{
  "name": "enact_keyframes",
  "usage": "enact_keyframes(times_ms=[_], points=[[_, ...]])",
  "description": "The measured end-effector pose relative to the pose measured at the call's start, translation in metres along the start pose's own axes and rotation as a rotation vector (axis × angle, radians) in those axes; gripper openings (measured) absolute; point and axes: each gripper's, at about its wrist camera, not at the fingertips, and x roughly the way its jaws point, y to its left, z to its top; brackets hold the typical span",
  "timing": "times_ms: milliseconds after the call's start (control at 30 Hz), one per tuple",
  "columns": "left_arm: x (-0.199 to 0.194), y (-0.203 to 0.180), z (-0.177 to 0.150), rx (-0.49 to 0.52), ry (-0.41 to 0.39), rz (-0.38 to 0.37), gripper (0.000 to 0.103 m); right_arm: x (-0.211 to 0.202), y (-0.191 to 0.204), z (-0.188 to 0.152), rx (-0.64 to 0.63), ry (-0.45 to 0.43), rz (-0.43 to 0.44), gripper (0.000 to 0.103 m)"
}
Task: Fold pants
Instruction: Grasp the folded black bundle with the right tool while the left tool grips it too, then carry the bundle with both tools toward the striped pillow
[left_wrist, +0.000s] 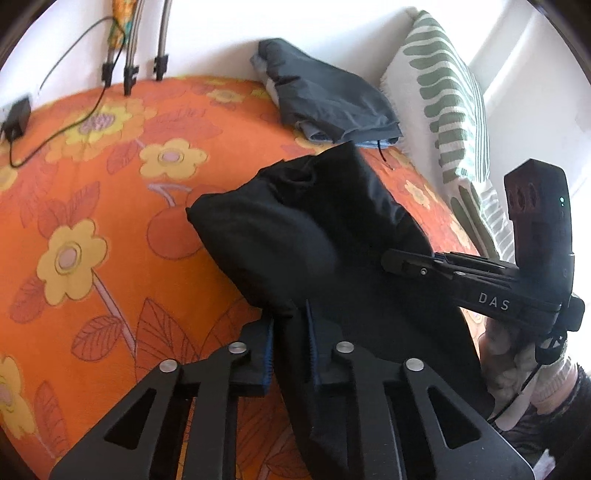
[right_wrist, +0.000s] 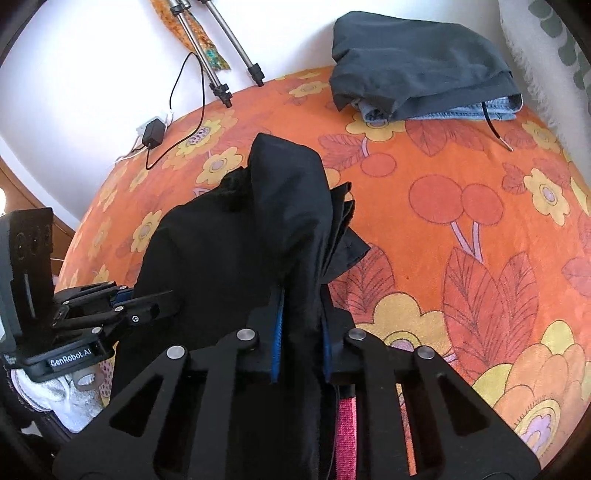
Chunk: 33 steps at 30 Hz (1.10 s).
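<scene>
The black pants (left_wrist: 314, 229) hang bunched between my two grippers above the orange flowered bedspread (left_wrist: 110, 229). My left gripper (left_wrist: 290, 325) is shut on a fold of the black pants at its blue pads. My right gripper (right_wrist: 301, 314) is shut on another fold of the same pants (right_wrist: 229, 251), which rises in a peak ahead of it. The right gripper shows in the left wrist view (left_wrist: 406, 264), reaching into the cloth from the right. The left gripper shows in the right wrist view (right_wrist: 155, 302) at the left edge of the cloth.
A folded pile of dark grey and blue denim garments (right_wrist: 417, 70) lies at the far side of the bed. A green-striped pillow (left_wrist: 443, 99) leans at the right. Tripod legs (right_wrist: 221, 62) and a charger with cable (right_wrist: 153, 134) sit by the white wall.
</scene>
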Motion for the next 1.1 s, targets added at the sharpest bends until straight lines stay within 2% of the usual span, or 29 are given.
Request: enact_keyframes(times_ms=[200, 733, 1100], points=[[-0.011, -0.007, 0.003, 0.024, -0.033, -0.005, 0.007, -0.008, 0.009, 0.000, -0.019, -0.023, -0.007, 0.013], [-0.043, -0.024, 0.016, 0.103, -0.150, 0.018, 0.007, -0.039, 0.040, 0.011, -0.090, -0.135, -0.033, 0.012], [-0.064, -0.033, 0.035, 0.125, -0.227, 0.001, 0.007, -0.065, 0.050, 0.027, -0.098, -0.226, -0.034, 0.012]])
